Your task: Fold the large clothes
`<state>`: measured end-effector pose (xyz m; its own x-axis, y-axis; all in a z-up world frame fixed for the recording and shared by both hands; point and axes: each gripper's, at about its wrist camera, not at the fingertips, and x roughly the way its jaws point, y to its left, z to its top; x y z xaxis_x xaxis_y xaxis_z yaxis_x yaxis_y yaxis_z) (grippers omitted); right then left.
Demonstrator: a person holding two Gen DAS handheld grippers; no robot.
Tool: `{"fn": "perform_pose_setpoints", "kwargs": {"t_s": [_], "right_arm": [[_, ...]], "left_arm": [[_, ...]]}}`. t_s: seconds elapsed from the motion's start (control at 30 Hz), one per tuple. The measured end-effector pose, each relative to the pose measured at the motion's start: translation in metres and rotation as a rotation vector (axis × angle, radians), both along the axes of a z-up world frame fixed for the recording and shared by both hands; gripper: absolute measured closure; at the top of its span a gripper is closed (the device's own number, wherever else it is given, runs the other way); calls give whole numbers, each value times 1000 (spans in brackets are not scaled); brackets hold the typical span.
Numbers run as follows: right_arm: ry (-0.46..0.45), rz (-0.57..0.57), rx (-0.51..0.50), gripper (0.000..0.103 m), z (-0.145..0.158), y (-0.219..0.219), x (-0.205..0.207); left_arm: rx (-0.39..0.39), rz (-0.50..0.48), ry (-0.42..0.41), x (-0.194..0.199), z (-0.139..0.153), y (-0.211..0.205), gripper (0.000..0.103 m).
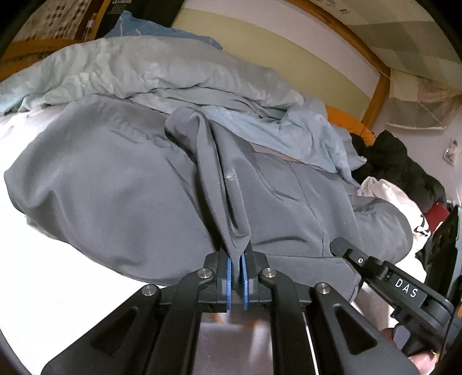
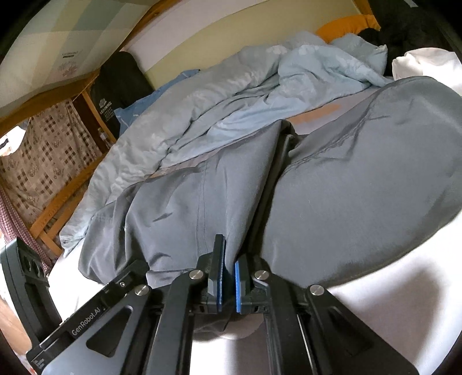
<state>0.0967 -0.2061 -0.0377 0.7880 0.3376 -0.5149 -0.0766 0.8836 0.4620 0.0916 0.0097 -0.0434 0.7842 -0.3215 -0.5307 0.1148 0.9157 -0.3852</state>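
Observation:
A large grey garment lies spread over a white sheet on a bed. My left gripper is shut on a raised fold of it, and the cloth runs up from between the blue pads. Just to its right, my right gripper reaches the garment's near edge. In the right wrist view, the right gripper is shut on another fold of the grey garment. The left gripper sits close beside it at the lower left. Both hold the near edge just above the sheet.
A crumpled light blue duvet lies behind the garment, against the wall. An orange pillow, black clothes and a white cloth lie at one end. A wooden bed frame borders the other end.

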Motion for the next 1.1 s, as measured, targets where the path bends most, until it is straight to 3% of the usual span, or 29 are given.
{"fn": "perform_pose_setpoints", "kwargs": {"t_s": [0.4,0.6,0.63,0.7,0.77,0.8,0.83,1.0,1.1], "right_arm": [[-5,-15,-50,99,2,9,-7],[16,3,9,97,0,0,-13],[29,5,35,92,0,-5,-17],[48,3,104,72,1,-18,-26],[69,-11,167,46,5,-33,-33],[89,-78,166,19,7,-44,-36],[96,-151,172,7,9,-57,-40],[137,-297,338,7,-8,-121,-40],[103,-337,285,7,-3,-129,-26]], "left_arm": [[12,4,-2,-1,1,-2,95],[13,0,-4,-2,1,-2,95],[14,1,-4,-2,1,-3,95],[15,2,-3,-2,1,-2,95],[16,3,-2,-3,1,-2,95],[15,2,-3,-2,1,-2,95],[17,2,-3,-2,1,-2,95],[18,2,-3,-2,1,-3,95],[27,7,-23,-6,4,-3,95]]}}
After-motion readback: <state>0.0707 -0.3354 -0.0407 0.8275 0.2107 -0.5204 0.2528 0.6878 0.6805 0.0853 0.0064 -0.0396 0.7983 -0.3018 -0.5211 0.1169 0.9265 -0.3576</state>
